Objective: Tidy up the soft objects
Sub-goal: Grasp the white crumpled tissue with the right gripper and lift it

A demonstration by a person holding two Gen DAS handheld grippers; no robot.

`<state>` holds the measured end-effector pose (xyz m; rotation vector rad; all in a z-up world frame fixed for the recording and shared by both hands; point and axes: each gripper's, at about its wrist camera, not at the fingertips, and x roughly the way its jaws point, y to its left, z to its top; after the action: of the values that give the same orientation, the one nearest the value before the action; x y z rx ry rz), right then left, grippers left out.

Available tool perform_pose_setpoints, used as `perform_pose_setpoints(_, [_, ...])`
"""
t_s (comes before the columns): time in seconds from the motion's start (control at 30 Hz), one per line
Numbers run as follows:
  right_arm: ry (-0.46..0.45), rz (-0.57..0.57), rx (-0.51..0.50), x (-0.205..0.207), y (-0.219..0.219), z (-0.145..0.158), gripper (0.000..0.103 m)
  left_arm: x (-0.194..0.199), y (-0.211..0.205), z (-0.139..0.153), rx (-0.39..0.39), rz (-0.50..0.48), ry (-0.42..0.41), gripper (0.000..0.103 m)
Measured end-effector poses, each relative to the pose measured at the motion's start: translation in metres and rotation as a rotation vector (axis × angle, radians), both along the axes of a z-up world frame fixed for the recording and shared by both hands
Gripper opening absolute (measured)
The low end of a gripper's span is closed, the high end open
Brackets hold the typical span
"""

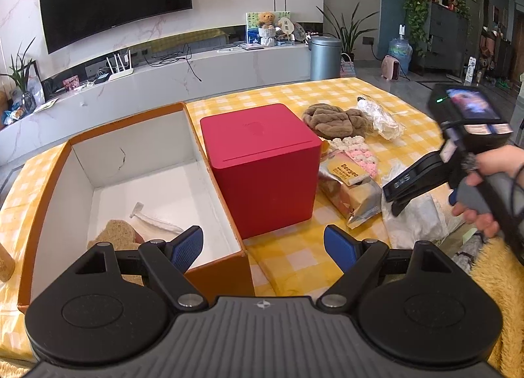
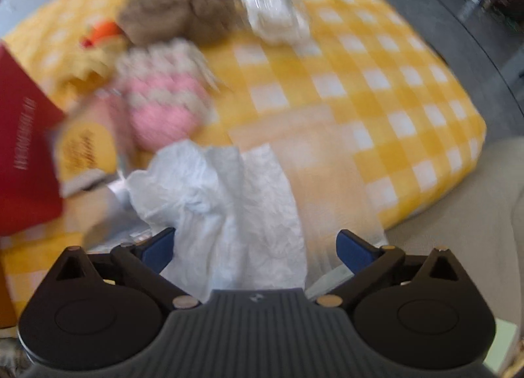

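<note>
Right gripper (image 2: 255, 248): blue-padded jaws spread wide, pointing steeply down over a crumpled white tissue-like sheet (image 2: 226, 201). Sheet lies between the pads, but neither pad presses on it; nothing held. Right-wrist view is motion-blurred, so edge detail is poor

Left gripper (image 1: 263, 247): jaws also apart, empty, hovering at the near rim of the open orange cardboard box with white lining (image 1: 209, 162). Box already contains a brown woven pad (image 1: 114, 234) and a small white cloth strip (image 1: 157, 219) on its floor

Remaining soft items on the yellow-and-white checked tablecloth (image 2: 376, 90):
- brown fuzzy knit bundle (image 1: 334, 119)
- pink-and-cream crocheted piece (image 1: 355, 155)
- clear crinkled plastic packet (image 1: 380, 117), far side
- foil snack bag with a yellow label (image 1: 350, 191), just beside the red cube-shaped lidded box (image 1: 265, 168)

Red box stands between the orange box and the pile

Step in hand, as judged: pick up the white sheet for transfer to the orange box

Notes on doing it well:
- sheet is thin and limp; pinch at the raised crumpled bunch, not the flat edge
- lower until the pads bracket the bunch, then close fully
- keep the left-hand pad off the foil bag, which touches or overlaps the sheet's edge
- avoid pinching the tablecloth along with it
- lift straight up and carry over the red box
</note>
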<state>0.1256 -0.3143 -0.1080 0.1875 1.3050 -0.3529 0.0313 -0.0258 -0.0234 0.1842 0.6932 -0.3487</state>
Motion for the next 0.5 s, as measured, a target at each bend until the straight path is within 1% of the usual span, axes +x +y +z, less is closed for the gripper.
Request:
perform_pose_setpoints(0.03, [0.012, 0.005, 0.010, 0.001, -0.001, -0.003, 0.100, -0.001, 0.000, 0.000, 0.000, -0.004, -0.001, 0.098])
perform_pose_setpoints(0.17, [0.011, 0.020, 0.032, 0.004, -0.001, -0.007, 0.100, -0.001, -0.001, 0.000, 0.003, -0.012, -0.006, 0.098])
perform_pose_setpoints(0.23, [0.010, 0.036, 0.043, 0.004, 0.000, -0.009, 0.097, -0.001, -0.001, 0.000, 0.005, -0.009, -0.002, 0.098])
perform_pose_setpoints(0.33, [-0.008, 0.059, 0.076, 0.002, 0.004, -0.008, 0.087, -0.002, -0.002, 0.000, 0.012, -0.008, 0.000, 0.098])
perform_pose_setpoints(0.4, [-0.022, 0.067, 0.098, 0.000, 0.004, -0.006, 0.076, -0.003, -0.004, 0.000, 0.018, -0.009, -0.004, 0.098])
perform_pose_setpoints(0.43, [-0.031, 0.073, 0.108, -0.002, 0.005, -0.005, 0.073, -0.004, -0.005, 0.000, 0.021, -0.012, -0.007, 0.098])
perform_pose_setpoints(0.47, [-0.040, 0.079, 0.103, -0.004, 0.007, -0.002, 0.066, -0.005, -0.005, 0.000, 0.023, -0.016, -0.011, 0.098])
perform_pose_setpoints(0.5, [-0.051, 0.084, 0.098, -0.006, 0.009, 0.000, 0.055, -0.006, -0.006, 0.000, 0.026, -0.019, -0.016, 0.098])
